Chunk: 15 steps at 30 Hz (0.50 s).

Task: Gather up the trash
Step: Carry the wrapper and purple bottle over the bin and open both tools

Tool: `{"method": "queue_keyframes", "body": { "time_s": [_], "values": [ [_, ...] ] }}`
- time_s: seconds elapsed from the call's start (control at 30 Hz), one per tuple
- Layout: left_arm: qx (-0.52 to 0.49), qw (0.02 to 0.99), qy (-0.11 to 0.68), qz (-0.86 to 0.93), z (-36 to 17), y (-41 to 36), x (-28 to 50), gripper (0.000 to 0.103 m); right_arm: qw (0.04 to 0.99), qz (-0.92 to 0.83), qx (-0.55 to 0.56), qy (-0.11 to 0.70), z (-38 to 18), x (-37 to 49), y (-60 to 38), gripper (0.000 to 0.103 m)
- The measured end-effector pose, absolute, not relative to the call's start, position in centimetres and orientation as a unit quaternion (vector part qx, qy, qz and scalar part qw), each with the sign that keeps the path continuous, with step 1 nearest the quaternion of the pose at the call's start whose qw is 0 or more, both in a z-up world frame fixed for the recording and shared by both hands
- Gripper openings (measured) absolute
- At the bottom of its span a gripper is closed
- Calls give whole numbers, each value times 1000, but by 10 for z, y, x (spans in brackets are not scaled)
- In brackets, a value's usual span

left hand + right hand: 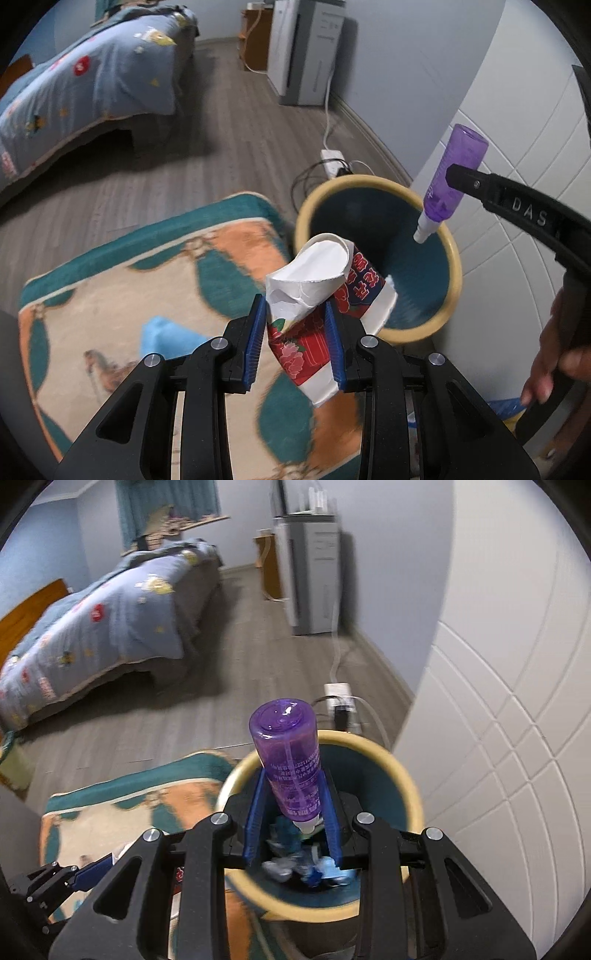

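My left gripper point(295, 321) is shut on a crushed red-and-white paper cup point(314, 306), held just beside the near rim of a cream-rimmed, teal-lined trash bin point(452, 254). My right gripper point(291, 805) is shut on a purple plastic bottle point(290, 760), white cap pointing down over the trash bin point(410, 782). Some blue and white scraps lie at the bin's bottom. In the left wrist view the purple bottle point(452, 177) hangs over the bin's far side, pinched by the right gripper's black finger point(465, 181).
A teal, orange and cream rug point(110, 295) lies left of the bin, with a blue scrap point(166, 336) on it. A white panelled door point(517, 701) stands right. A power strip with cables point(334, 162), a bed point(92, 81) and a grey appliance point(310, 579) are further off.
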<state>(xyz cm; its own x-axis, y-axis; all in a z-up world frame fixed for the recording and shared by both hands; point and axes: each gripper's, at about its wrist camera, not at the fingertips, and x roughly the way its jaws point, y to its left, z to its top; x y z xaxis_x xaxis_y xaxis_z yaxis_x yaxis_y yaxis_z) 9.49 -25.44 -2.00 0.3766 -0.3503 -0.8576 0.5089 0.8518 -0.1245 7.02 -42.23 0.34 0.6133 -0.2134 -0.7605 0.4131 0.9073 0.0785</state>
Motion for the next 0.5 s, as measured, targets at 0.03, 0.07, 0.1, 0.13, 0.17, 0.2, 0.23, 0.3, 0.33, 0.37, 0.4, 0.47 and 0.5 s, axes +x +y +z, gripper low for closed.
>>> {"method": "queue_keyframes", "body": {
  "time_s": [0.03, 0.07, 0.1, 0.13, 0.17, 0.2, 0.23, 0.3, 0.33, 0.37, 0.4, 0.47, 0.5],
  "values": [
    [80, 823, 496, -264, -22, -263, 97, 32, 887, -186, 124, 403, 1, 70, -428, 29],
    [80, 822, 497, -267, -23, -269, 99, 32, 885, -193, 127, 405, -2, 70, -432, 29],
    [83, 819, 499, -271, -26, -277, 100, 33, 882, -198, 128, 408, -6, 70, -435, 29],
    [89, 817, 500, -275, -28, -286, 101, 33, 878, -203, 127, 413, -11, 70, -439, 29],
    [99, 814, 500, -279, -31, -296, 102, 33, 876, -206, 127, 417, -14, 70, -439, 29],
    [105, 812, 501, -280, -33, -301, 102, 33, 873, -211, 127, 421, -18, 71, -442, 29],
    [113, 809, 503, -283, -37, -308, 103, 33, 870, -213, 129, 426, -21, 72, -443, 29],
    [126, 804, 507, -284, -45, -318, 105, 33, 864, -218, 133, 434, -28, 72, -449, 29],
    [130, 801, 511, -284, -48, -323, 106, 33, 862, -220, 135, 437, -30, 73, -449, 29],
    [132, 798, 515, -284, -52, -328, 108, 33, 859, -222, 139, 439, -32, 73, -451, 29],
    [132, 796, 518, -284, -54, -332, 110, 33, 857, -223, 144, 442, -35, 72, -452, 29],
    [134, 792, 523, -284, -58, -340, 112, 33, 851, -225, 155, 449, -40, 73, -456, 29],
    [138, 792, 523, -283, -60, -344, 114, 33, 848, -227, 160, 452, -42, 72, -458, 29]
  ]
}}
